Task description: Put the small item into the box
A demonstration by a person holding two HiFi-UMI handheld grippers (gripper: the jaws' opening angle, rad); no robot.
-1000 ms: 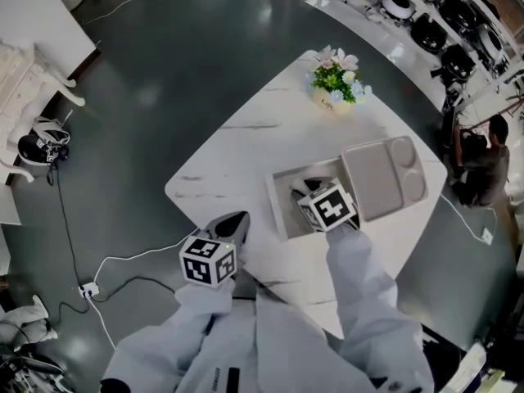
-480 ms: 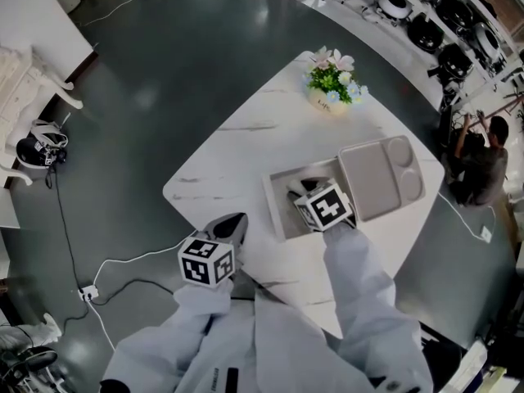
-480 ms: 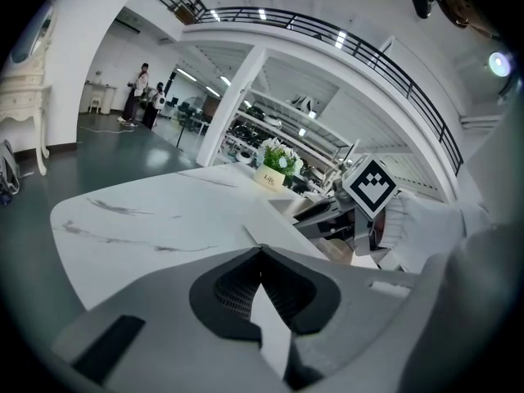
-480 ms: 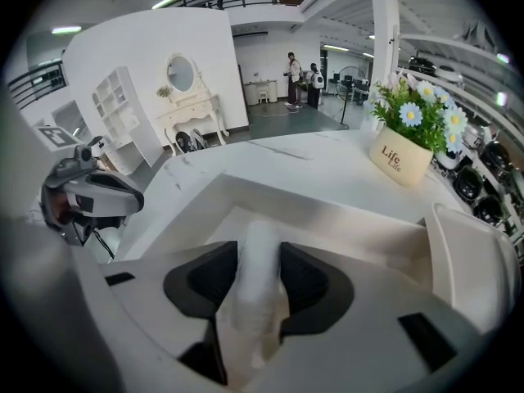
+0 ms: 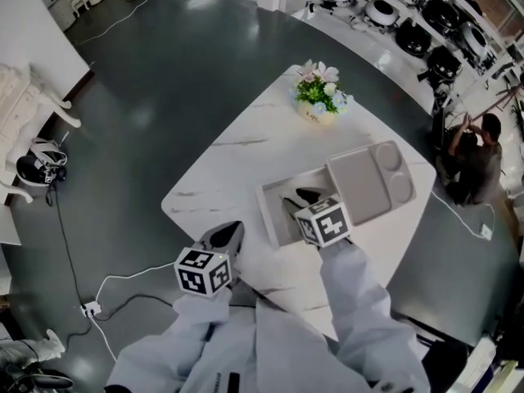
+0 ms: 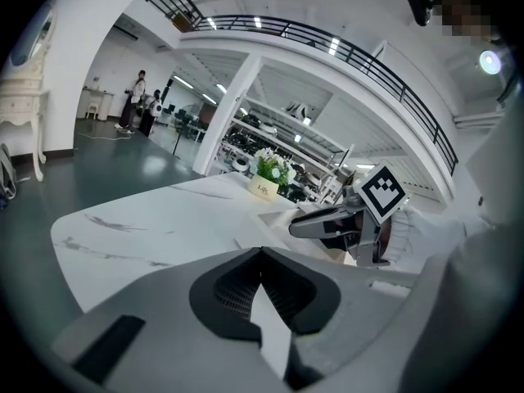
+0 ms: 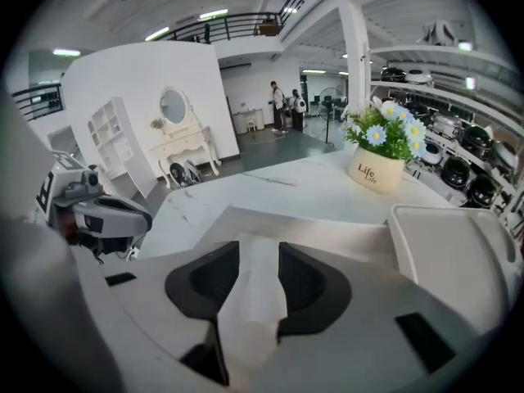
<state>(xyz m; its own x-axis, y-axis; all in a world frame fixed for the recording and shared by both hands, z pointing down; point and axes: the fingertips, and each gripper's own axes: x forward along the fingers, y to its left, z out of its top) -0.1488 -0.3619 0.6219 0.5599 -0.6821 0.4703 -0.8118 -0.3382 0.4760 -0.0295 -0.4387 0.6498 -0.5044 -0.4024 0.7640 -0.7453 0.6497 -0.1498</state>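
Box [image 5: 273, 218] stays at one o'clock; my right tongs [image 5: 299, 199] inside have spread, clamping nothing; left tongs [image 5: 231, 231] closed.

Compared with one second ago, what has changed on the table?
The right gripper opened its jaws wider above the open box and drew back slightly toward the person. Whether an item dropped cannot be seen. The left gripper, the lid and the flower pot stayed.

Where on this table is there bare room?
Bare: the left half of the white marble table, between the cream pot of flowers and the left gripper. Crowded: the right side: open grey box, grey tray beside it, right gripper over the box.
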